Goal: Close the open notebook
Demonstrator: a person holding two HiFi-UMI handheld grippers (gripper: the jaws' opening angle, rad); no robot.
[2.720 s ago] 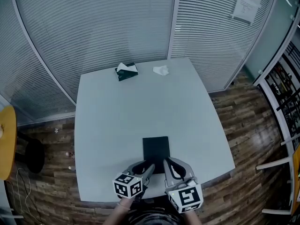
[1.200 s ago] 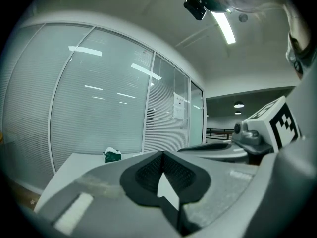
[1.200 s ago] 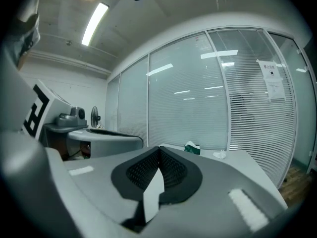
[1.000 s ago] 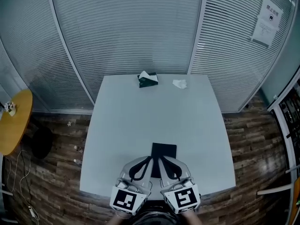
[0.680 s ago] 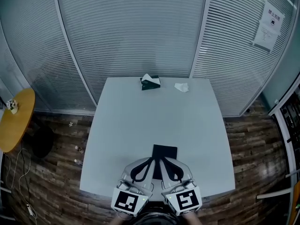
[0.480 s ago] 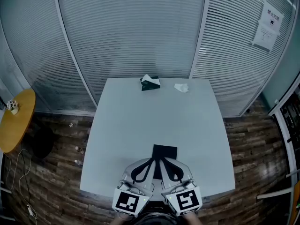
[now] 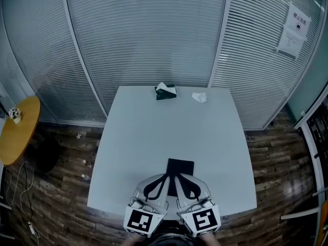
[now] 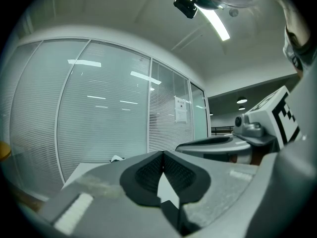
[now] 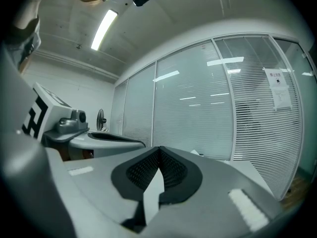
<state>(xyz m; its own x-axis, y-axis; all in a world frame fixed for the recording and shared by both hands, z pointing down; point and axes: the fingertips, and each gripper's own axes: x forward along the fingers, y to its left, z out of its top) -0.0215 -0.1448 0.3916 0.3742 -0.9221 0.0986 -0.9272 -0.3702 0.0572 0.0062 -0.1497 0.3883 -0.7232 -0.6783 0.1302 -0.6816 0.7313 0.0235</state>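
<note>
A black notebook lies flat and closed on the white table, near its front edge. My two grippers hover side by side over the notebook's near end and hide part of it. In the head view the left gripper is shut with nothing between its pads. The right gripper beside it is shut and empty too. In the left gripper view the left gripper's dark ribbed pads meet at the tip. The right gripper view shows the right gripper's pads likewise pressed together.
A dark tissue pack and a crumpled white tissue sit at the table's far edge. Glass walls with blinds stand behind, with a paper notice on one. A round yellow table is at the left over wooden floor.
The head view has shifted since the oldest frame. Both grippers have drawn closer together at the notebook's near end. Over the last second nothing has visibly moved.
</note>
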